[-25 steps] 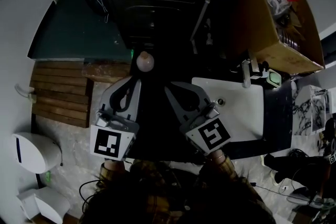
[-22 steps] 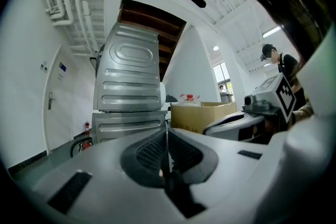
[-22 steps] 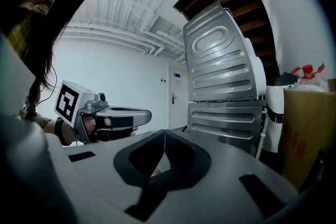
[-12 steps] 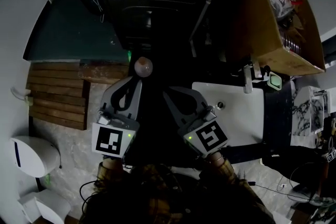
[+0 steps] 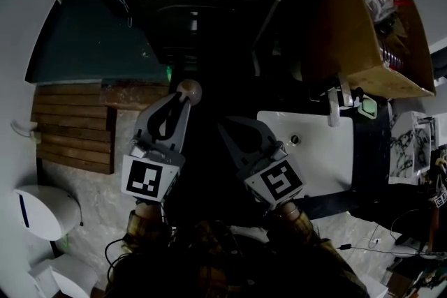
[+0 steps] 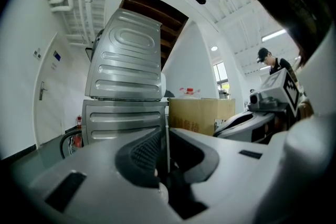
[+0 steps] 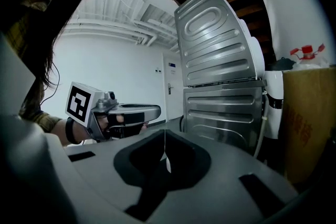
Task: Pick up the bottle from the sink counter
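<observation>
Currently you are holding the left gripper [image 5: 183,100] and right gripper [image 5: 225,125] shut, empty, pointing at 12 o'clock, risking ramming the bottle beside the 3 o'clock sink [image 5: 321,158].

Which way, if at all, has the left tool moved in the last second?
Yes. The left tool moved forward, up the head view, against the wooden slats.

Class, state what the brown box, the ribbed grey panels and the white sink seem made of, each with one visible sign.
Brown box: cardboard, matt tan, printed face. Ribbed grey panels: likely pressed sheet metal, dull sheen, stamped ridges. White sink: perhaps ceramic, smooth, bright; uncertain.
</observation>
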### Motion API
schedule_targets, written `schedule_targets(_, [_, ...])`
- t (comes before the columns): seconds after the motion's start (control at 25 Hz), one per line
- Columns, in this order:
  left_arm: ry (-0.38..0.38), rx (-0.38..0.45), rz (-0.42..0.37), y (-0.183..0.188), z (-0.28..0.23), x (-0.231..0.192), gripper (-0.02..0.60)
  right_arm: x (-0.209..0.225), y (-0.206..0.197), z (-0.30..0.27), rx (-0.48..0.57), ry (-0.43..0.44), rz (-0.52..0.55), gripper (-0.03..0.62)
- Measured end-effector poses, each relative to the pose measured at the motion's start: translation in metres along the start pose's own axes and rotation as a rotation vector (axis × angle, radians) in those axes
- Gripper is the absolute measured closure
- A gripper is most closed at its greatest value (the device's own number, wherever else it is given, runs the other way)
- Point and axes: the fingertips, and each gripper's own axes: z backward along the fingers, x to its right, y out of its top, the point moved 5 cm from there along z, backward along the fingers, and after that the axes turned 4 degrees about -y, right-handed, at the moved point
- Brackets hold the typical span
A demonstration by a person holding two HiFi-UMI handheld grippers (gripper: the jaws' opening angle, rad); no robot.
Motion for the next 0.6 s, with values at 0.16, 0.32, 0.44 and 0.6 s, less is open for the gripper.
schedule_targets(0.16, [0.001, -0.021, 0.009, -0.010, -0.007, -0.008, 0.554, 0.003, -0.006, -0.006, -0.011, 0.002, -0.007, 0.577])
schedule_targets(0.32, [0.002, -0.039, 0.007, -0.024, -0.015, -0.017, 0.499, 0.003, -0.012, -0.012, -0.027, 0.010, -0.008, 0.577])
schedule_targets(0.44, [-0.002, -0.039, -0.013, -0.038, -0.022, -0.022, 0.476, 0.003, -0.016, -0.014, -0.040, 0.011, -0.011, 0.577])
schedule_targets(0.6, [-0.010, -0.038, -0.004, -0.048, -0.031, -0.026, 0.428, 0.006, -0.021, -0.019, -0.045, 0.006, -0.011, 0.577])
